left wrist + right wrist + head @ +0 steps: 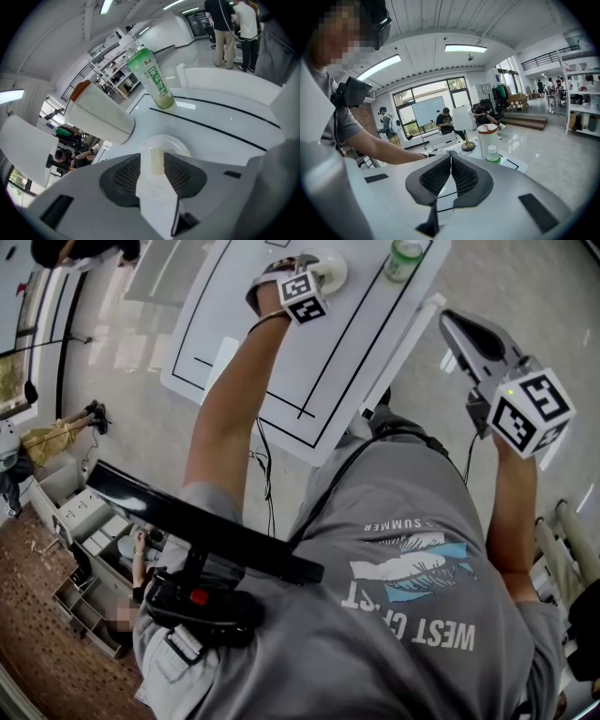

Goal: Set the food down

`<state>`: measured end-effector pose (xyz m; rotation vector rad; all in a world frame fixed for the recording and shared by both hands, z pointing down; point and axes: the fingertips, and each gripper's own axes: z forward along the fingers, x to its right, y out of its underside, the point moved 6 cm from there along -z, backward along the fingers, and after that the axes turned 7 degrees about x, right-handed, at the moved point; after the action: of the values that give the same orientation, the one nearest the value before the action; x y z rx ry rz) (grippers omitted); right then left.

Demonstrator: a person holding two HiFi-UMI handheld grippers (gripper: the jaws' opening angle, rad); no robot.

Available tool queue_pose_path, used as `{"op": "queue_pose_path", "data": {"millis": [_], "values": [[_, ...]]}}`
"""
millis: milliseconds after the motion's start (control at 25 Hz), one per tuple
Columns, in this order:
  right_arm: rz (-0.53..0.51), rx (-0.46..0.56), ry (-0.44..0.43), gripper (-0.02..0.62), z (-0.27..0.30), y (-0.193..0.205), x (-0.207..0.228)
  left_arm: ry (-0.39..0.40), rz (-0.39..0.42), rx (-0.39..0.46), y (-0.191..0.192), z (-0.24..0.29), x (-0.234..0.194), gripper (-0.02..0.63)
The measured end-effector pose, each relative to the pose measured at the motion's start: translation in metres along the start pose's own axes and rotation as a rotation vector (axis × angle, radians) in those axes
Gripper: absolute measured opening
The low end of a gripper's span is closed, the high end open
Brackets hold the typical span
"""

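Now, pale yellow food strip, rectangular

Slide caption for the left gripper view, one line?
Left gripper holds a pale yellow food strip over a round white plate, green-labelled plastic bottle beyond.

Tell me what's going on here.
A person holds a gripper in each hand. The left claw is shut on a pale strip of food, over a white plate on the table, near a green-labelled bottle. The right claw is shut and empty, held off to the table's side.
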<state>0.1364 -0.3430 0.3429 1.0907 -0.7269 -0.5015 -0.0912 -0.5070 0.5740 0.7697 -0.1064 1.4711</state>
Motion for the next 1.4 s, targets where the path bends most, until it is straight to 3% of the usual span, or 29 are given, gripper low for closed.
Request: {"op": "queue_pose_path", "data": {"millis": [440, 600, 840, 1160, 1400], "values": [[-0.032, 0.027, -0.056, 0.008, 0.01, -0.004, -0.039, -0.145, -0.138, 0.189, -0.025, -0.083, -0.015, 0.143], [-0.064, 0.054, -0.085, 0.007, 0.011, -0.011, -0.057, -0.227, -0.225, 0.313, -0.039, -0.139, -0.037, 0.143], [-0.127, 0.119, -0.133, 0.006, 0.009, -0.026, -0.09, -0.341, -0.399, 0.572, -0.062, -0.242, -0.056, 0.141], [-0.184, 0.181, -0.18, 0.006, -0.005, -0.044, -0.143, -0.377, -0.577, 0.854, -0.079, -0.364, -0.03, 0.137], [-0.212, 0.232, -0.198, 0.006, -0.018, -0.048, -0.187, -0.398, -0.632, 0.977, -0.076, -0.435, 0.01, 0.135]]}}
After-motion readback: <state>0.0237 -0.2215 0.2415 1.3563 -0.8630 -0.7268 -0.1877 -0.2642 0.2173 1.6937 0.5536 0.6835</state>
